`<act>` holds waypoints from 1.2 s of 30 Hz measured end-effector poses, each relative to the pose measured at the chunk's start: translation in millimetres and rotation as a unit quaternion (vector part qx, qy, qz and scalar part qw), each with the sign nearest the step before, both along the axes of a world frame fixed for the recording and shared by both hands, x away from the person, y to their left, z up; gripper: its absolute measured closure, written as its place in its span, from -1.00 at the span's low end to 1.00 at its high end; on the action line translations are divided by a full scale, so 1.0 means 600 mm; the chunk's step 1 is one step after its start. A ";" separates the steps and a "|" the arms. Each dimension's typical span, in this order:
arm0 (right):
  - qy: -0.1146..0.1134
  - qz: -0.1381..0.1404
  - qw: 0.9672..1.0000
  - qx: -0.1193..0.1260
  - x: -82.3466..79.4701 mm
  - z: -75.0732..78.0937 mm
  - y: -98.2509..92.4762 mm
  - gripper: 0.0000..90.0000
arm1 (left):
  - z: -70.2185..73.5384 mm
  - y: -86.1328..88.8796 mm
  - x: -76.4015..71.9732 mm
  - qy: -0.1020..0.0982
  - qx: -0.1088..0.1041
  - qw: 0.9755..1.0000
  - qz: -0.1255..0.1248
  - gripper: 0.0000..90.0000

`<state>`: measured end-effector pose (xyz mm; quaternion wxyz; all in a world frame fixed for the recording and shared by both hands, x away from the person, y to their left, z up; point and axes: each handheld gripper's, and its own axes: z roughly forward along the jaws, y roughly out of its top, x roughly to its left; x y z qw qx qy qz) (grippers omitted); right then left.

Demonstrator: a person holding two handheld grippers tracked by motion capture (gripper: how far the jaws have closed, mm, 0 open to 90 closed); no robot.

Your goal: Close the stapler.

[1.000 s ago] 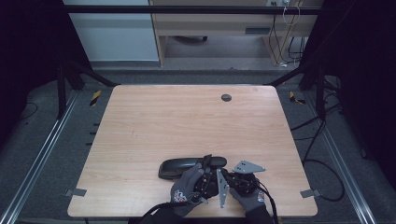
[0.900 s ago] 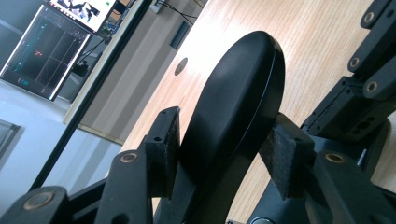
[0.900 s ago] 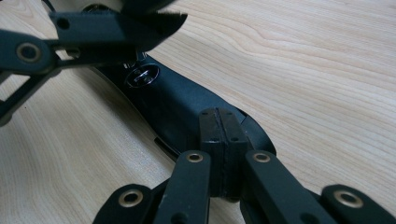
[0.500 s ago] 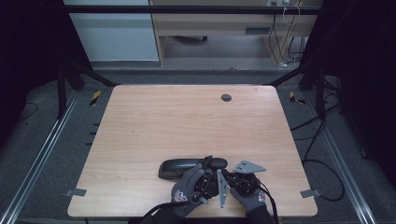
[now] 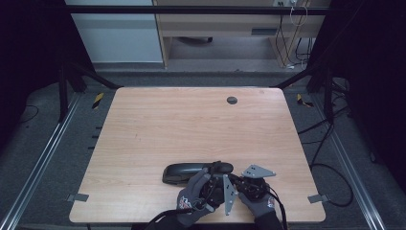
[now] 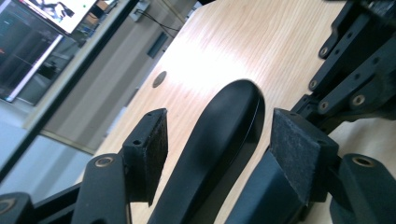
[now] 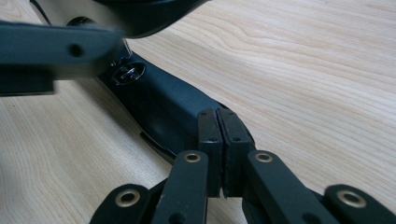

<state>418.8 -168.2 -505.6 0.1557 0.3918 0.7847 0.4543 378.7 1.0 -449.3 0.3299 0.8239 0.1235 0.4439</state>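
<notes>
A black stapler (image 5: pixel 184 171) lies on the wooden table (image 5: pixel 191 124) near its front edge. My left gripper (image 5: pixel 214 170) straddles its right end. In the left gripper view the stapler (image 6: pixel 229 116) runs between the two pads (image 6: pixel 152 147). The jaws of the left gripper (image 6: pixel 224 144) have just been opening and the pads stand off it. My right gripper (image 7: pixel 221 140) is shut, pads together with nothing between them, and its tips sit over the stapler's end (image 7: pixel 163 102). In the high view the right gripper (image 5: pixel 237 179) is just right of the left one.
A round grommet hole (image 5: pixel 232 100) sits at the table's far middle. Cables (image 5: pixel 330 167) trail on the floor to the right. A wooden desk (image 5: pixel 230 24) stands beyond the far edge. The left gripper's jaw (image 7: pixel 56 42) crosses the right gripper view's top left.
</notes>
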 end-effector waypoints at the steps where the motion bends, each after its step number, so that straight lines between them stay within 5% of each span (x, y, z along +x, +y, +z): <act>1: 0.000 0.000 1.000 0.000 0.000 0.000 0.000 0.98 | 0.000 0.000 0.000 0.000 0.000 1.000 0.000 -0.20; 7: -0.006 -0.012 1.000 0.006 0.000 0.006 -0.014 0.94 | 0.019 0.004 0.001 0.048 -0.042 0.998 -0.017 -0.22; 13: -0.008 -0.025 1.000 0.013 0.001 0.009 -0.028 0.93 | 0.040 0.012 0.010 0.096 -0.089 0.991 -0.031 -0.22; 29: -0.013 -0.039 0.999 0.010 0.002 0.017 -0.044 1.00 | 0.061 0.062 0.035 0.130 -0.158 0.979 -0.018 -0.13; 36: -0.013 -0.050 0.999 0.015 0.006 0.022 -0.053 1.00 | 0.071 0.118 0.050 0.145 -0.198 0.969 -0.003 0.04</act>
